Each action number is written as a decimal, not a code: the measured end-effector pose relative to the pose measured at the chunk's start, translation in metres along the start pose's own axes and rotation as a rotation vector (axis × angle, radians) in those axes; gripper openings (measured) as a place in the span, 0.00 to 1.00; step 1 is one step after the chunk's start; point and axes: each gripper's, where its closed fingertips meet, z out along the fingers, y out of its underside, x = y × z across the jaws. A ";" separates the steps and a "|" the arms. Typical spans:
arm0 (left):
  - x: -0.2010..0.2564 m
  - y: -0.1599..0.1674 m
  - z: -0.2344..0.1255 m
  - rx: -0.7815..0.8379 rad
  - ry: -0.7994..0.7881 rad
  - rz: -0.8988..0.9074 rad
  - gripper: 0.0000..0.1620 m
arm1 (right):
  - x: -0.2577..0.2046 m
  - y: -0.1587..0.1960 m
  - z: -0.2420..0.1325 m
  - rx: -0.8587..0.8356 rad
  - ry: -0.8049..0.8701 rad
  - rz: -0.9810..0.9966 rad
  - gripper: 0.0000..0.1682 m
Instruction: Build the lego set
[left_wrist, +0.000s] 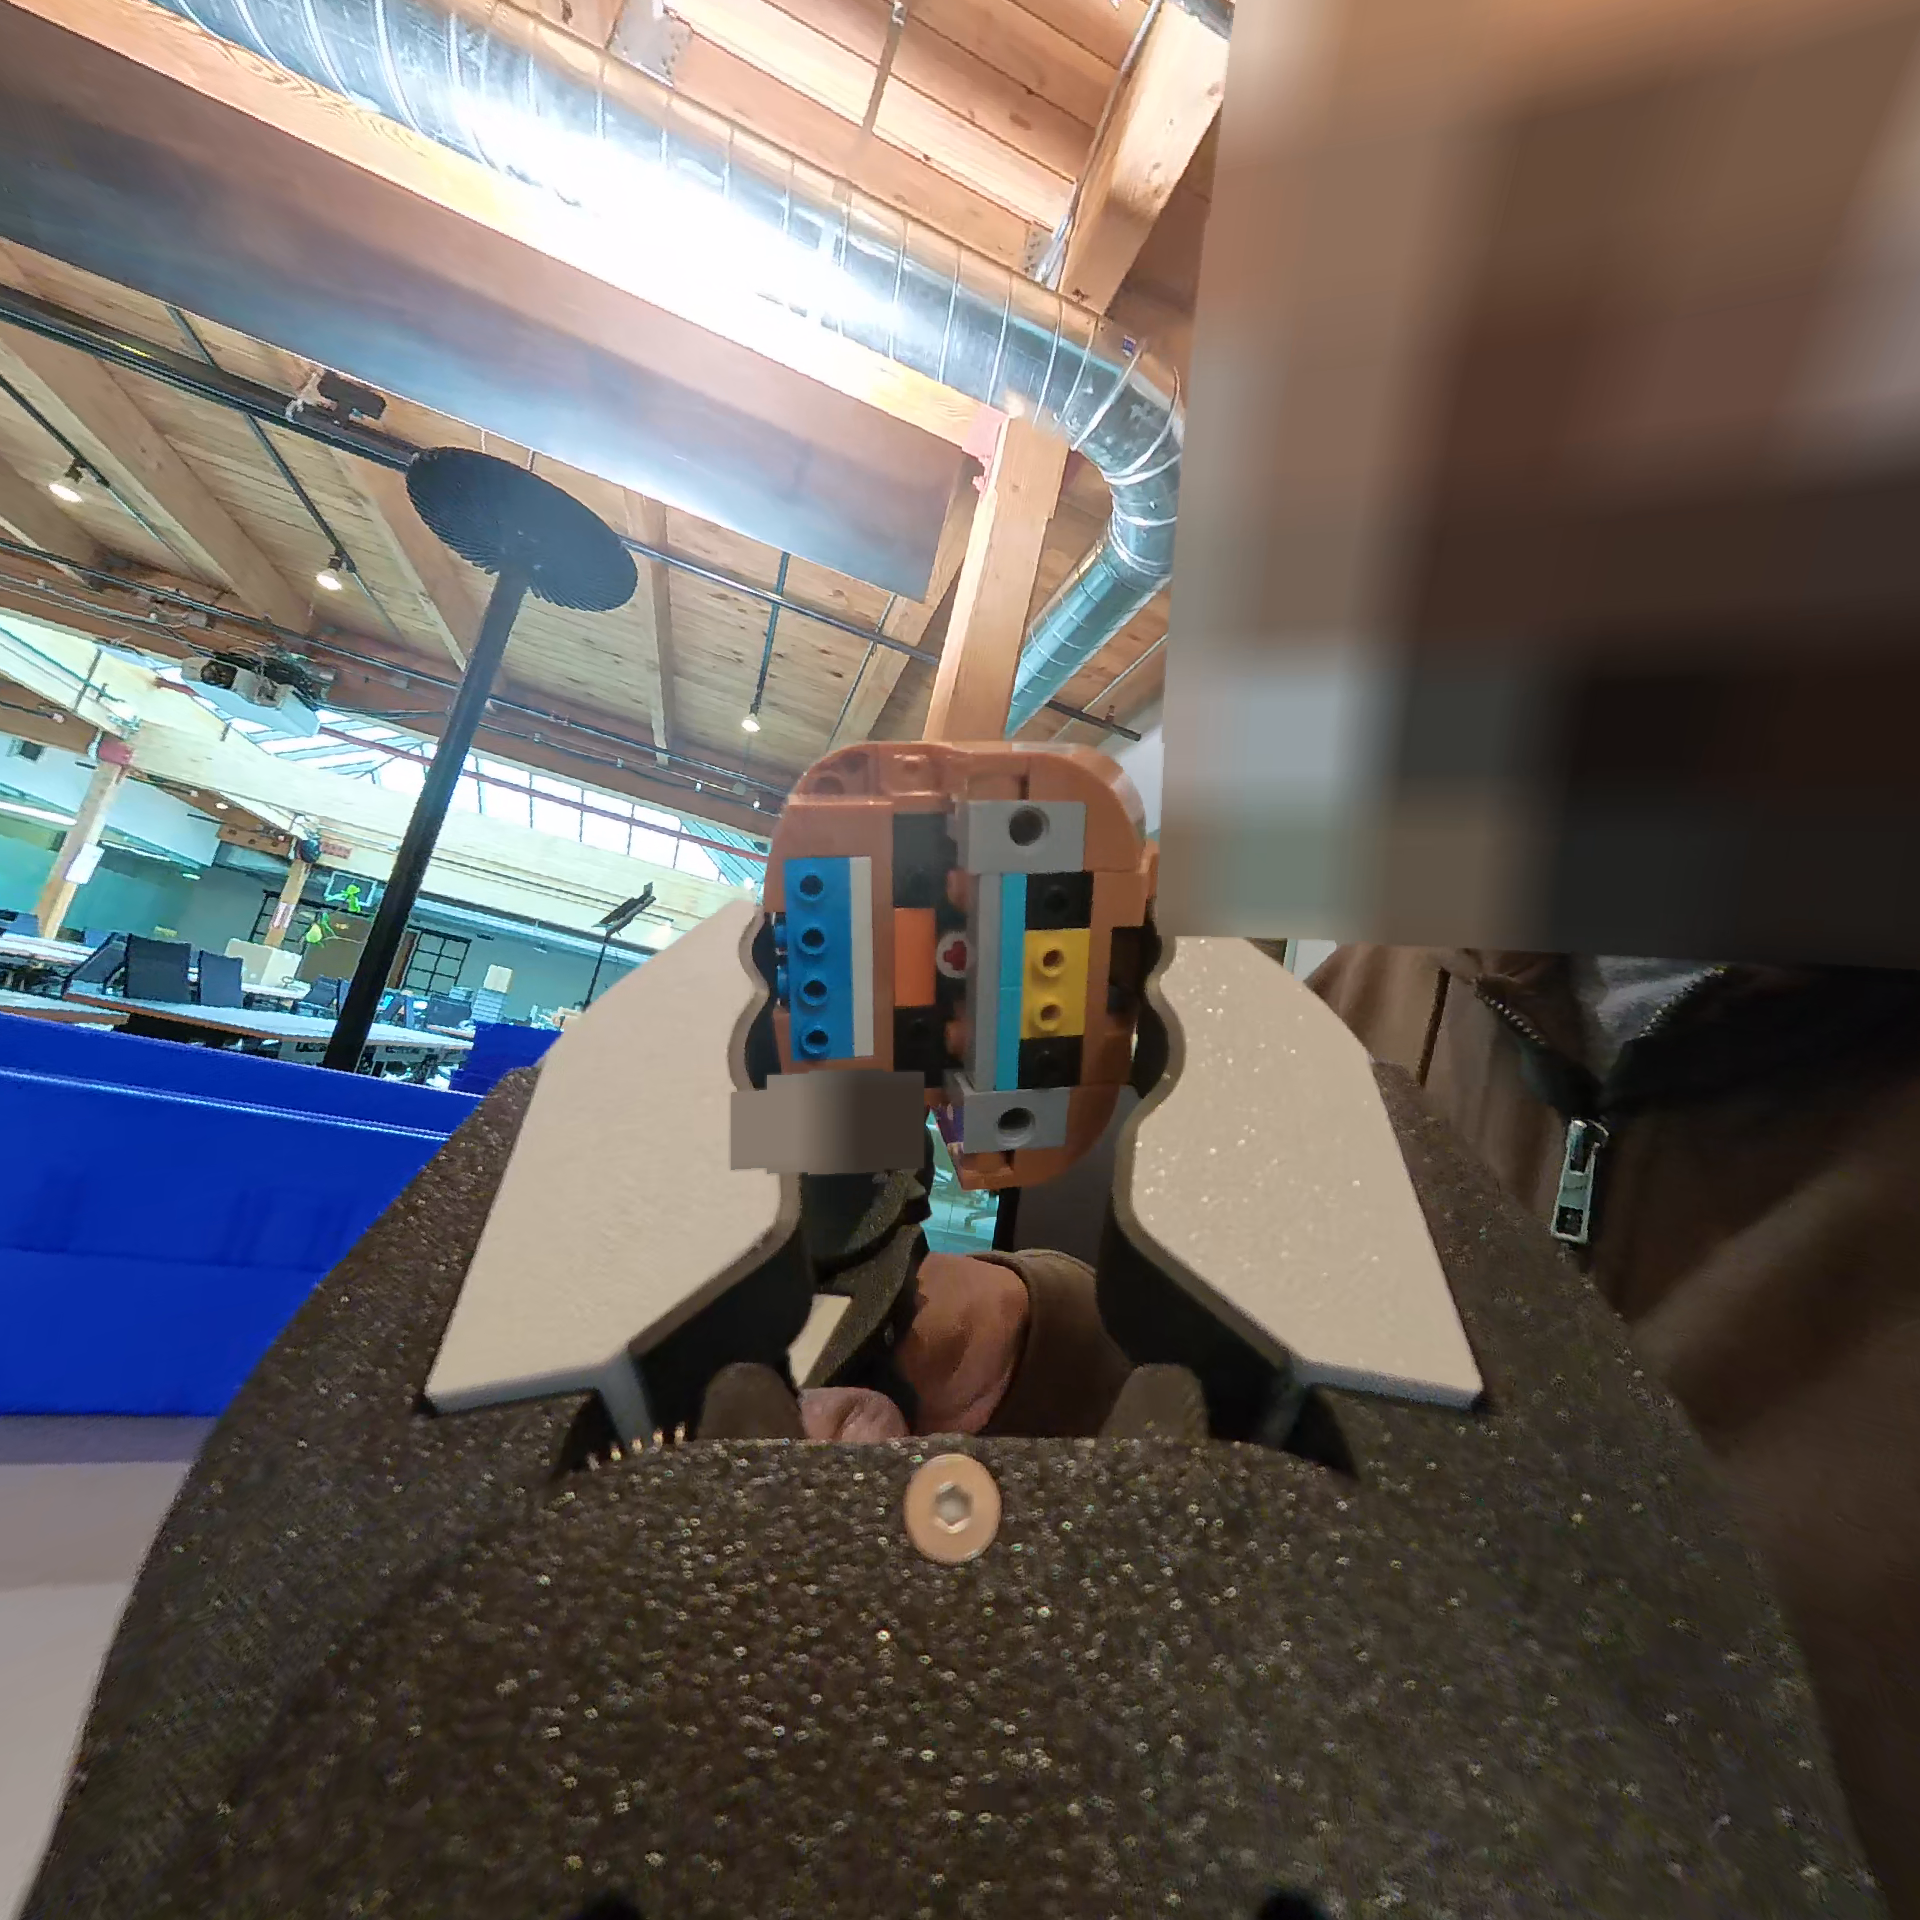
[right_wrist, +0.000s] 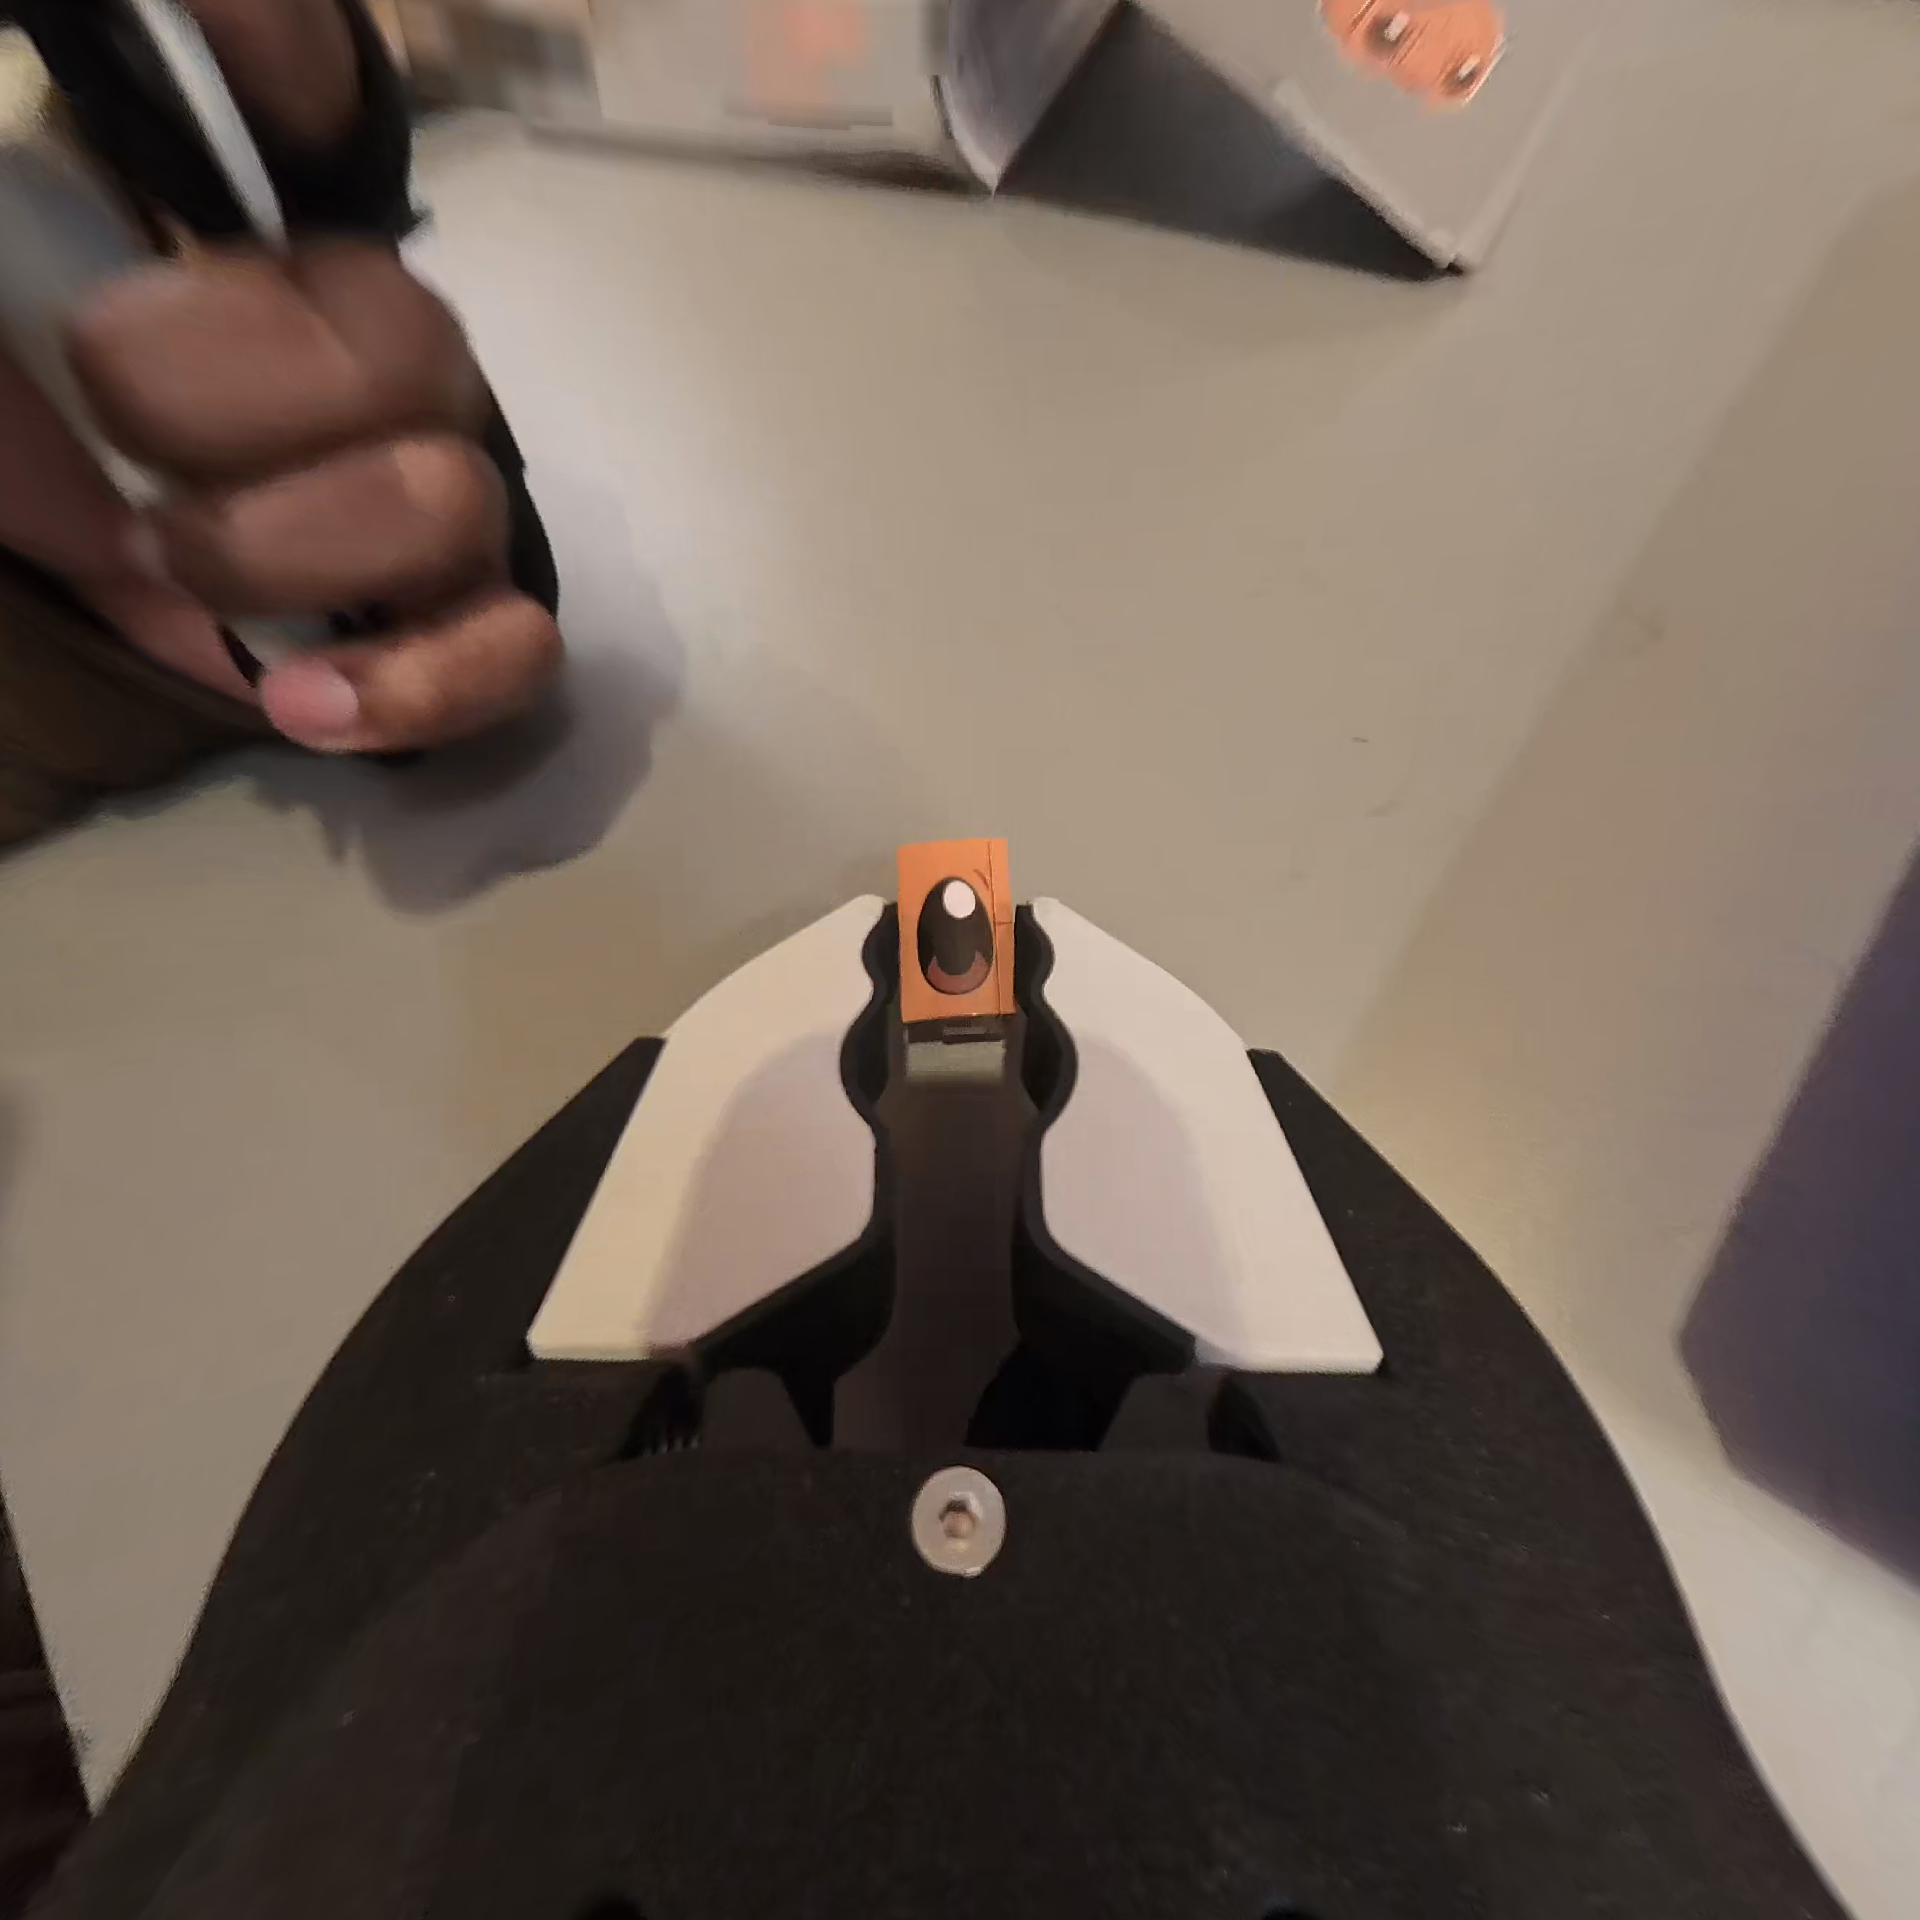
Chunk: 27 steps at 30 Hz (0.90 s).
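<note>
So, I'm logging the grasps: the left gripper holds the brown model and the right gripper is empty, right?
Not quite. The right gripper is shut on an orange eye piece, as the right wrist view shows. The left gripper does hold the brown model.

your left wrist view is bright — daylight pours from the skylights (left_wrist: 343, 727) at nine o'clock and flares to white glare on the silver duct (left_wrist: 665, 208) at eleven o'clock. straight beams bow toward the edges, the wide lens at work. your right wrist view is dimmer and warmer, lit from above. the hand (right_wrist: 281, 499) at ten o'clock is smeared by motion blur and drops a soft shadow on the grey table (right_wrist: 1039, 520) — the boxes (right_wrist: 997, 94) at twelve o'clock are blurred too.
</note>
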 end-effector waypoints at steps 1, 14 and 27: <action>-0.002 -0.001 0.000 0.009 -0.009 -0.006 0.41 | 0.000 0.002 0.002 -0.019 0.009 -0.015 0.12; -0.011 -0.005 -0.003 0.064 -0.061 -0.060 0.41 | -0.006 -0.031 -0.026 0.086 -0.011 -0.085 0.41; -0.008 0.019 0.006 -0.072 -0.074 0.022 0.41 | -0.097 -0.119 -0.056 0.509 -0.329 -0.275 0.49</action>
